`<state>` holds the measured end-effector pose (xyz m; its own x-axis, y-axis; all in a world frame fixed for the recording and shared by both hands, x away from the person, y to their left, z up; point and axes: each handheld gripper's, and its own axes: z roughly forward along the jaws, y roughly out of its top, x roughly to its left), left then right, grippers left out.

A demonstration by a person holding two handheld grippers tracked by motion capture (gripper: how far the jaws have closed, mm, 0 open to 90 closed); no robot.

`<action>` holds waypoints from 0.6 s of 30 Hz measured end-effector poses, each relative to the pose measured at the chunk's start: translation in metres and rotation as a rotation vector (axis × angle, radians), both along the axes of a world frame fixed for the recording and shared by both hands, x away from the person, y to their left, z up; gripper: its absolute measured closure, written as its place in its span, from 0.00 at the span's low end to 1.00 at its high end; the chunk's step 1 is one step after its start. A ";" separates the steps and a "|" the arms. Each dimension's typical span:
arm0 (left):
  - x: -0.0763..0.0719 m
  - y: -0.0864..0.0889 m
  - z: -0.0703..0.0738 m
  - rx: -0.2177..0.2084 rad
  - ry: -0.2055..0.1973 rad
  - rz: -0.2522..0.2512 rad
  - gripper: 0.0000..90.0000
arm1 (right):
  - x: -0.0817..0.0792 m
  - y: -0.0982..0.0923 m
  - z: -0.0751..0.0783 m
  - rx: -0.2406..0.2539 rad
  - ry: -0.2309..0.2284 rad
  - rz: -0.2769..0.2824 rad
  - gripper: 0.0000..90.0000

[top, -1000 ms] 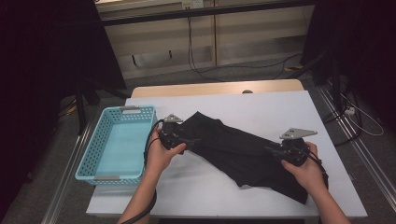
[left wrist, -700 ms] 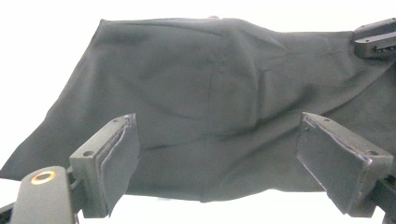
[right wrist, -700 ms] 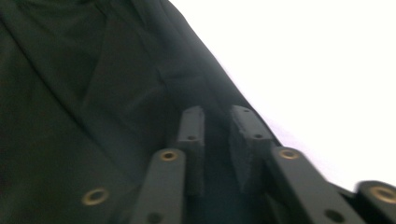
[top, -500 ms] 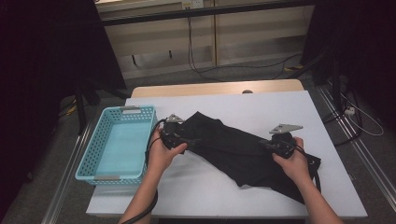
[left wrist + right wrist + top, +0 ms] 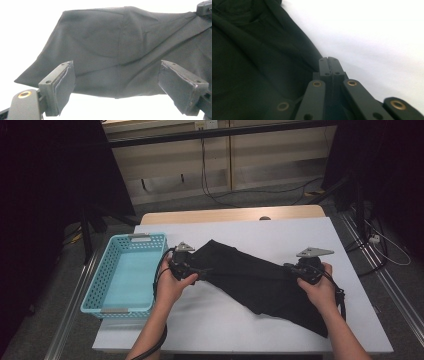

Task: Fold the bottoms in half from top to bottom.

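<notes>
A black cloth (image 5: 255, 280) lies rumpled and slanting across the white table (image 5: 280, 230). My left gripper (image 5: 201, 270) sits at the cloth's left end. Its jaws stand wide open in the left gripper view (image 5: 117, 67), with the edge of the cloth (image 5: 112, 50) between them and untouched by the pads. My right gripper (image 5: 291, 268) rests on the cloth's upper right edge. In the right gripper view its jaws (image 5: 329, 60) are pressed together right where the edge of the cloth (image 5: 249, 62) meets their tips.
A light blue plastic basket (image 5: 95, 285) stands at the table's left side, close to my left hand. Bare white table lies behind the cloth and in front of it. Cables run over the floor beyond the table's far edge.
My right hand has slid a little to the left along the cloth's upper edge and its jaws have come together. My left hand and the cloth's left end have kept still.
</notes>
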<state>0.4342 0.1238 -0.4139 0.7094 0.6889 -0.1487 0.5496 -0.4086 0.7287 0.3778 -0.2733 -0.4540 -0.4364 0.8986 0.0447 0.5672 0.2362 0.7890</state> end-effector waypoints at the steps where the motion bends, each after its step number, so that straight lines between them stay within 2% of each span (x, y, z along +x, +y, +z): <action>1: 0.000 0.001 0.000 0.002 -0.003 0.000 0.17 | 0.001 0.000 0.001 0.003 -0.002 -0.005 1.00; 5: 0.000 0.003 -0.004 0.010 0.005 0.003 0.17 | 0.005 -0.003 0.001 0.001 -0.018 -0.015 1.00; 10: 0.000 0.002 -0.006 0.016 0.014 0.001 0.17 | 0.006 -0.006 0.001 -0.008 -0.031 -0.064 0.99; 16: 0.001 0.000 -0.006 0.014 0.006 0.010 0.17 | -0.005 -0.004 0.008 -0.007 -0.018 -0.027 0.83; 18: 0.001 0.000 -0.007 0.017 0.015 0.004 0.17 | -0.012 -0.001 0.011 0.021 -0.025 0.000 0.78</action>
